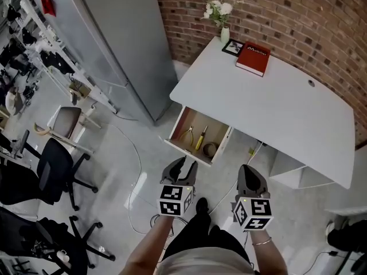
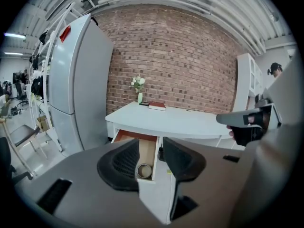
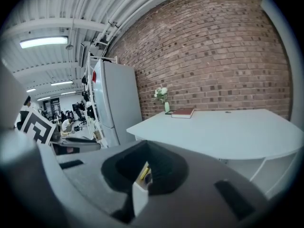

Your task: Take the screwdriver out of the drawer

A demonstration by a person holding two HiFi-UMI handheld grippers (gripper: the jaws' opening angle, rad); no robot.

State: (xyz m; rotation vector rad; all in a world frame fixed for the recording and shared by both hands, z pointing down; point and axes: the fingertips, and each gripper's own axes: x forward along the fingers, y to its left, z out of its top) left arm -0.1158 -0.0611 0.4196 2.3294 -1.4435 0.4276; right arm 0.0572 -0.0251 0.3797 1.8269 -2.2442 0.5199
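Rising behind everything, a brick wall (image 1: 298, 16) backs a tall grey refrigerator (image 1: 120, 39) and, to its right, a white worktop (image 1: 275, 107). A black office chair (image 1: 51, 165) stands on the floor, well apart from the worktop on the left.

Under the worktop's near-left edge a drawer (image 1: 189, 151) stands pulled out, its wooden bottom showing. The person holds both grippers in front of it, over the floor and clear of it. The left gripper (image 1: 182, 164) has its fingers wide apart with nothing between them; through the gap its own view shows the drawer front. The right gripper (image 1: 248, 169) has its fingers drawn to a narrow gap, also holding nothing, and a sliver of yellow shows beyond.

At the worktop's far edge lies a red book (image 1: 253, 58), and just beside it stands a small vase (image 1: 225, 34) of white flowers.

Inside the drawer, the pliers (image 1: 188, 133) lie at the left. The screwdriver (image 1: 200, 137), yellow-handled, lies just beside them in the middle. A tape roll (image 1: 210, 149) sits near the drawer's front right corner.
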